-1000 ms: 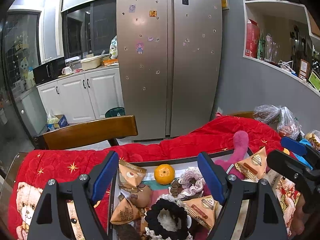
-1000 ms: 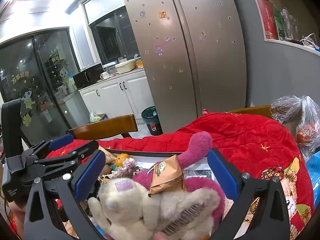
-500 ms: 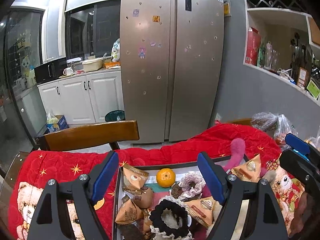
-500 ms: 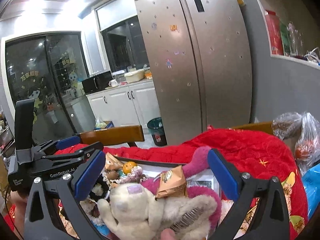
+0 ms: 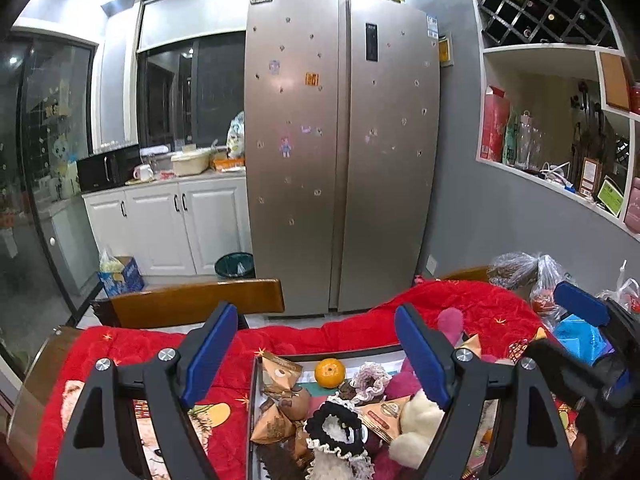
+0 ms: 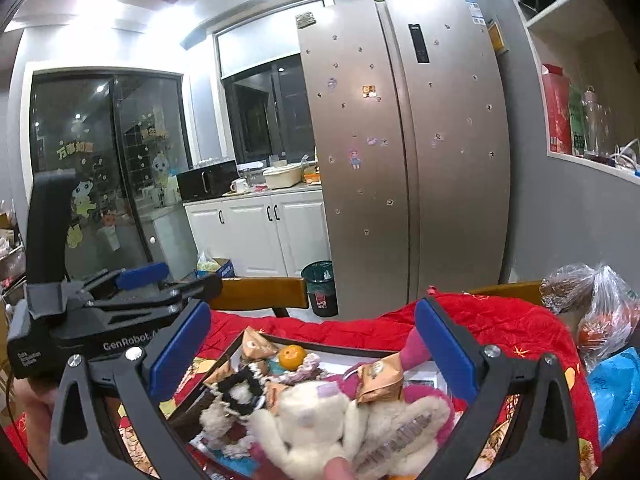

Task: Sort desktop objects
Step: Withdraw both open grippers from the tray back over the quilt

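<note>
A dark-rimmed tray [image 5: 344,351] on a red tablecloth holds a mandarin [image 5: 329,372], brown triangular snack packets [image 5: 280,368], a black-and-white scrunchie [image 5: 338,428], a pink crocheted scrunchie [image 5: 370,376], a cream plush [image 6: 316,424] and a pink plush [image 6: 414,350]. My left gripper [image 5: 312,354] is open and empty, raised above the tray's left part. My right gripper [image 6: 312,346] is open and empty above the plush toys. A snack packet [image 6: 380,376] lies on the plush.
A wooden chair back [image 5: 196,304] stands beyond the table's far edge. Plastic bags with food [image 6: 592,304] and a blue bag [image 6: 616,392] lie at the right. A fridge [image 5: 340,152] and white cabinets [image 5: 168,224] stand behind.
Both grippers have risen and tilted upward, so the tray sits lower and smaller in both views. Both stay open and empty.
</note>
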A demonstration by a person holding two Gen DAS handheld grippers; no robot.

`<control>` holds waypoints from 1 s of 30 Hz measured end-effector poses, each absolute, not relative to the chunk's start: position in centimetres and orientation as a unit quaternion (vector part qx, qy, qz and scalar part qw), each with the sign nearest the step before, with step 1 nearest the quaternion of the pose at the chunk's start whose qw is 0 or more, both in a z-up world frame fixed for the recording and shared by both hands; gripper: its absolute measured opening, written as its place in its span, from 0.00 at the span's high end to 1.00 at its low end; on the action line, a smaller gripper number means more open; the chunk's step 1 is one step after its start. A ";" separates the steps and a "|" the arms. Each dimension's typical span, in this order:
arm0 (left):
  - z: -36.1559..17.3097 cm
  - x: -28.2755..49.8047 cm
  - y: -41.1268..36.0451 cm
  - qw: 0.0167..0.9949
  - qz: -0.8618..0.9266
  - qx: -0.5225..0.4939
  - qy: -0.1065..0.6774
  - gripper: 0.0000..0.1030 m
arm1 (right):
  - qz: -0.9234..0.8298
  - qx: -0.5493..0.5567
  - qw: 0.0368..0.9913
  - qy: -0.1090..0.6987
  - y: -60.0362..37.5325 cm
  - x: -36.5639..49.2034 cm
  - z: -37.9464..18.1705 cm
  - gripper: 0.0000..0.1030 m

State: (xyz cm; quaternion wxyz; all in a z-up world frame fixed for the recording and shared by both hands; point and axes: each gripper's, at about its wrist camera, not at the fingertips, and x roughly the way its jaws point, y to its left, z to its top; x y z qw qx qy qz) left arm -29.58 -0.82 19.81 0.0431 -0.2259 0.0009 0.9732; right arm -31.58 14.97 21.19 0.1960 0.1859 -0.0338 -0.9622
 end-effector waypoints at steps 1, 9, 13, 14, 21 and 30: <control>20.1 -29.2 -0.8 0.042 0.973 -0.225 0.002 0.19 | -0.962 0.182 0.199 -0.032 14.7 -31.1 21.5 0.00; 21.6 -25.7 -2.0 0.036 0.975 -0.218 -0.019 0.19 | -0.964 0.166 0.204 -0.042 13.7 -27.8 23.1 0.00; 22.2 -23.6 -2.4 0.033 0.974 -0.223 -0.005 0.19 | -0.964 0.167 0.206 -0.029 13.6 -26.1 23.9 0.00; 22.4 -23.0 -2.4 0.032 0.975 -0.221 -0.002 0.19 | -0.965 0.166 0.203 -0.023 13.5 -25.5 24.1 0.00; 24.0 -17.2 -2.0 0.008 0.979 -0.201 0.020 0.19 | -0.966 0.163 0.199 0.004 13.5 -21.0 25.1 0.00; 23.8 -11.7 -1.2 0.031 0.980 -0.195 0.024 0.19 | -0.967 0.168 0.193 0.013 14.2 -16.1 25.2 0.00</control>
